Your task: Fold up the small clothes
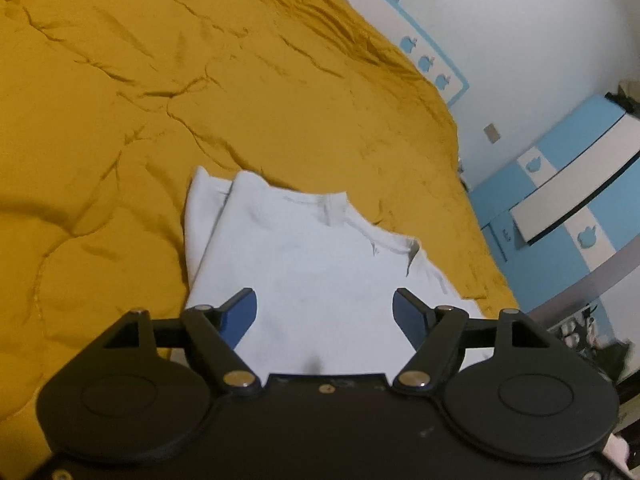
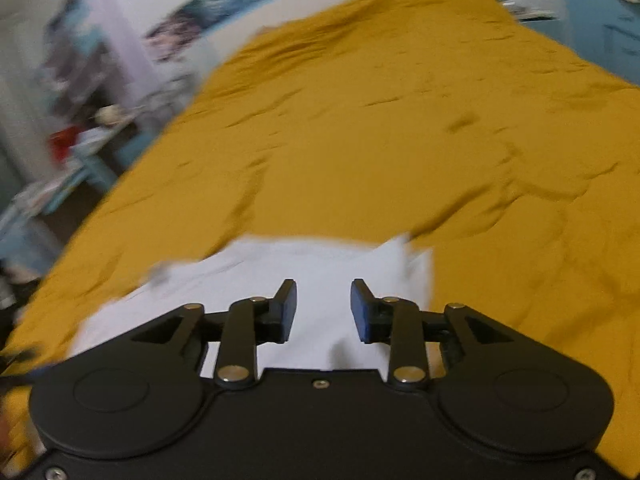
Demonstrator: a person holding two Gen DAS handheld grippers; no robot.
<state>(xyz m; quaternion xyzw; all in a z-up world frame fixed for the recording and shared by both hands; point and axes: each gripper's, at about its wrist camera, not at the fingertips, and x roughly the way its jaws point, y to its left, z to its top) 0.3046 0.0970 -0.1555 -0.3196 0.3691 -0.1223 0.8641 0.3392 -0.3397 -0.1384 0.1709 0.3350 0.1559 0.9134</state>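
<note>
A small white garment (image 1: 304,264) lies on the mustard-yellow bed cover (image 1: 160,100), with one side folded over along its left edge and the neckline at the far end. My left gripper (image 1: 325,312) is open, its blue-padded jaws wide apart above the garment's near part, holding nothing. In the right wrist view, which is blurred, the same white garment (image 2: 304,268) lies on the yellow cover (image 2: 400,120). My right gripper (image 2: 323,308) is open with a narrower gap, over the garment's near part, holding nothing.
A blue and white cabinet (image 1: 576,200) stands right of the bed, by a white wall (image 1: 500,20) with a blue border. A cluttered blue desk and shelves (image 2: 72,128) stand left of the bed. The bed's edge (image 1: 480,220) runs close to the garment's right side.
</note>
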